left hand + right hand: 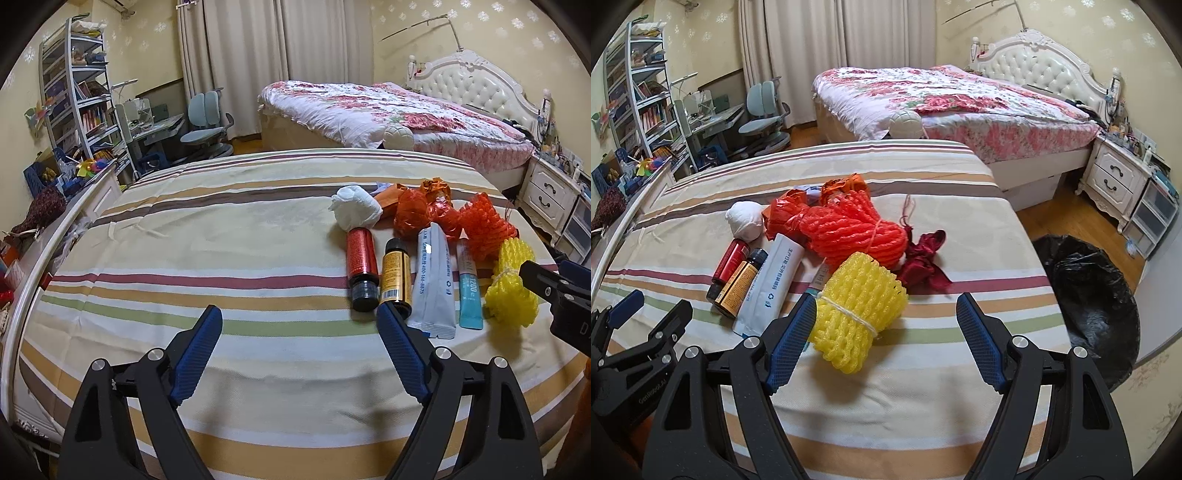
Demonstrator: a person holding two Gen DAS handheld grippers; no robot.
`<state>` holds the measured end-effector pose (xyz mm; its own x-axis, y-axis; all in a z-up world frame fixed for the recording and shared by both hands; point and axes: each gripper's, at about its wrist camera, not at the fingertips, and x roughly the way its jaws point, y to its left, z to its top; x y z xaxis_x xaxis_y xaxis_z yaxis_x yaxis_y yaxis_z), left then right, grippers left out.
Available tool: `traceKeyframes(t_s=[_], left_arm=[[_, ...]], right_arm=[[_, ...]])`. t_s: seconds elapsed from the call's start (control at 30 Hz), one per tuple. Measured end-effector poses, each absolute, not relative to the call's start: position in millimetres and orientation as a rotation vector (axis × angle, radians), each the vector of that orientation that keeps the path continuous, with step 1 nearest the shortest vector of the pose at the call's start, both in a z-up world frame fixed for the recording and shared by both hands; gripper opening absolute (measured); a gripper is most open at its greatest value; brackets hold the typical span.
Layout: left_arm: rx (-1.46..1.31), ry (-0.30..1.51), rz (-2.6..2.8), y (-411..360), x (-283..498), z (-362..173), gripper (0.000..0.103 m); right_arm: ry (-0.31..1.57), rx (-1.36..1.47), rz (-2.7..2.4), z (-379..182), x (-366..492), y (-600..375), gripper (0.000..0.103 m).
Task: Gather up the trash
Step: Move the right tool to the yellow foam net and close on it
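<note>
Left tongs spread, nothing between them — striped bed beneath. Right tongs spread, yellow foam net lying partly between them, left pad just beside it. Remaining trash — bottles, pouch, orange net — clustered on the bed. Black bin bag stands beside the bed.

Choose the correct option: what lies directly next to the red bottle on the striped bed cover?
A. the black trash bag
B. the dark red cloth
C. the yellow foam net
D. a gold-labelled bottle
D: the gold-labelled bottle lies side by side with the red bottle, both flat on the striped bed cover.
</note>
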<state>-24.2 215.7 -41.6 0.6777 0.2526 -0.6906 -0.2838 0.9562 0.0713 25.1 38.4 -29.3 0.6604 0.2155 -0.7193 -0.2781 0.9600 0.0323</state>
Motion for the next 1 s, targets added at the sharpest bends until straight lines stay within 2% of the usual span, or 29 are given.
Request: traceKeyframes(t_s=[1.0], left_arm=[[-0.117,0.734,0.399,263,-40,-32,0.083]], right_arm=[[0.791,-0.097,0.243,-23,20,46,0.077]])
